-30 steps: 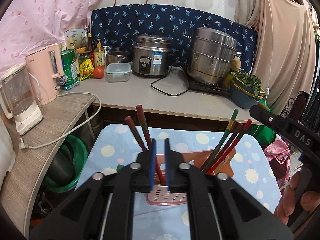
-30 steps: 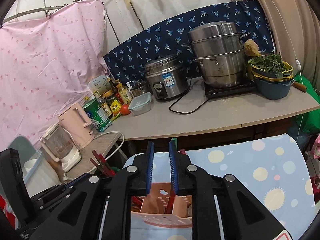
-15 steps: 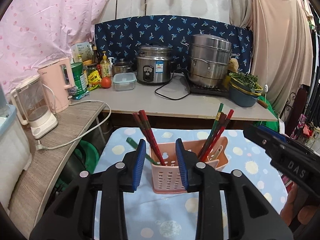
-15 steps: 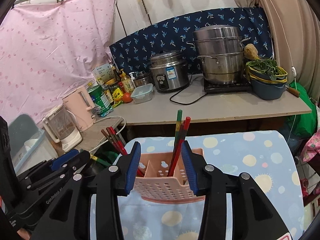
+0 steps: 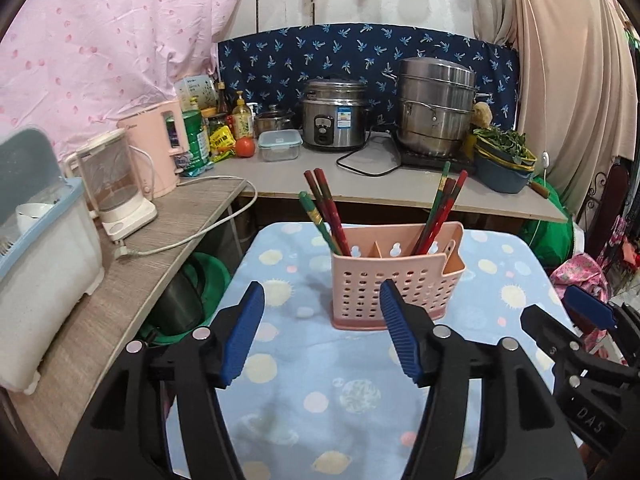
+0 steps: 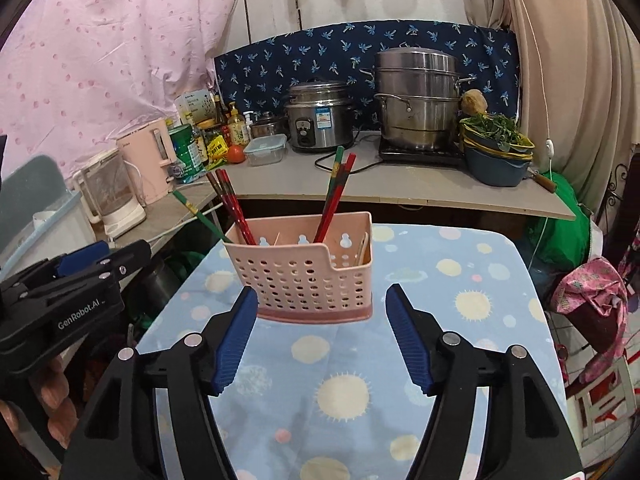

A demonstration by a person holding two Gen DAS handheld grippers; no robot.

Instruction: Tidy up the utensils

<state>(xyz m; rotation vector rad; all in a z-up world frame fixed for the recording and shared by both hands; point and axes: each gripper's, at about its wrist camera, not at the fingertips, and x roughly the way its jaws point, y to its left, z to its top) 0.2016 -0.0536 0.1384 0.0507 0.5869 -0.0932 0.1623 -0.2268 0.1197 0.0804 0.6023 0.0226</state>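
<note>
Both spread wide, holding nothing: left gripper, right gripper, near pink caddy of chopsticks.

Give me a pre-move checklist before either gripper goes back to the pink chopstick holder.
1. Left gripper open and holding nothing: ok.
2. Right gripper open and holding nothing: ok.
3. Pink holder upright on the dotted tablecloth: ok.
4. Chopsticks inside the holder, left bunch and right bunch: ok.
5. Green chopstick leaning far out over the holder's left edge: not ok.
6. Loose utensils left elsewhere: cannot tell.
</note>
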